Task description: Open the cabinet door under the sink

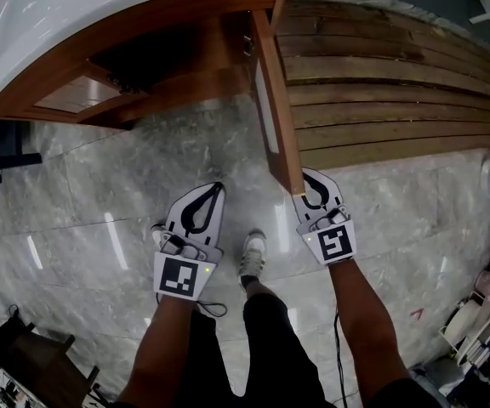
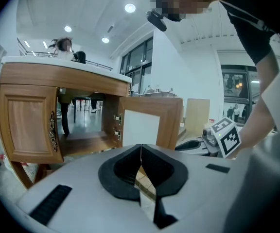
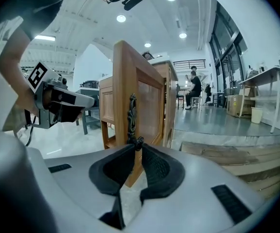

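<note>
The wooden cabinet (image 1: 143,92) under the white sink counter (image 1: 100,11) has its right door (image 1: 276,100) swung out toward me, and the dark inside shows. My right gripper (image 1: 304,187) is at the door's free edge. In the right gripper view its jaws (image 3: 136,145) are shut on the knob at the lower end of the dark ornate door handle (image 3: 131,118). My left gripper (image 1: 219,187) hangs over the floor left of the door, shut with nothing in it (image 2: 140,147). The cabinet's left door (image 2: 30,125) is closed.
A slatted wooden platform (image 1: 381,83) lies right of the open door. Grey marble floor (image 1: 100,202) spreads below the cabinet. My shoe (image 1: 252,257) stands between the grippers. Assorted items (image 1: 475,313) crowd the right edge, and dark furniture (image 1: 24,355) sits at lower left.
</note>
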`<state>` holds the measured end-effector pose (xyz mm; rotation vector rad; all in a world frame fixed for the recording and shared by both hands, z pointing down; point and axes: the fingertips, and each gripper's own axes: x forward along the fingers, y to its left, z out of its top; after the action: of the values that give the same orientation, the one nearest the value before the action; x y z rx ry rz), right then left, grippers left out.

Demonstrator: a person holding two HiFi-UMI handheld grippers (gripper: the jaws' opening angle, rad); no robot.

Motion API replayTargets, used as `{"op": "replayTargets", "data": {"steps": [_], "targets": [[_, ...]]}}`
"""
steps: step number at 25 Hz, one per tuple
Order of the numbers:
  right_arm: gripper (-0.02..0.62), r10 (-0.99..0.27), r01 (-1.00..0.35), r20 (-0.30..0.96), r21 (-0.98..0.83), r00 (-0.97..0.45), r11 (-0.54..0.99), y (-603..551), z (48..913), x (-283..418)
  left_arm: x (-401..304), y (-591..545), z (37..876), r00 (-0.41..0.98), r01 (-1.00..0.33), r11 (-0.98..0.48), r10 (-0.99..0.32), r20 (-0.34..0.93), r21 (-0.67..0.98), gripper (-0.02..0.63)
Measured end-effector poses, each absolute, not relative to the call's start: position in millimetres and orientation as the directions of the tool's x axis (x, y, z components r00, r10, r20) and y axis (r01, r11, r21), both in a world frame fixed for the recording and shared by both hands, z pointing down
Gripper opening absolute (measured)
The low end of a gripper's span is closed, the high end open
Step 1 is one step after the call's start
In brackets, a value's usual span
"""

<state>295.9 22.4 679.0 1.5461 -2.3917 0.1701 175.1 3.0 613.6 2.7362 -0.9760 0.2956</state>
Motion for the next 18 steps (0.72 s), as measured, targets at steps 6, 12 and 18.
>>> {"op": "replayTargets", "data": {"steps": [6,12,18], "targets": [[0.058,-0.922,-0.957,0.283,0.037,-0.265,0.286,27,668,303,174,-3,596,0.758,-0.645,-0.751,-0.603,0.249,0.141,0.023],[0.058,-0.951,-0.991,0.280,-0.008,-0.128,0.131,56,623,306,157,-3,564,0.749,-0.659,-0.733,-0.621,0.231,0.167,0.023],[0.058,-0.945,-0.981,0.264,-0.044,-0.193,0.188,73,581,251,126,-10,546,0.729,-0.683,-0.709,-0.647,0.223,0.174,0.023]]}}
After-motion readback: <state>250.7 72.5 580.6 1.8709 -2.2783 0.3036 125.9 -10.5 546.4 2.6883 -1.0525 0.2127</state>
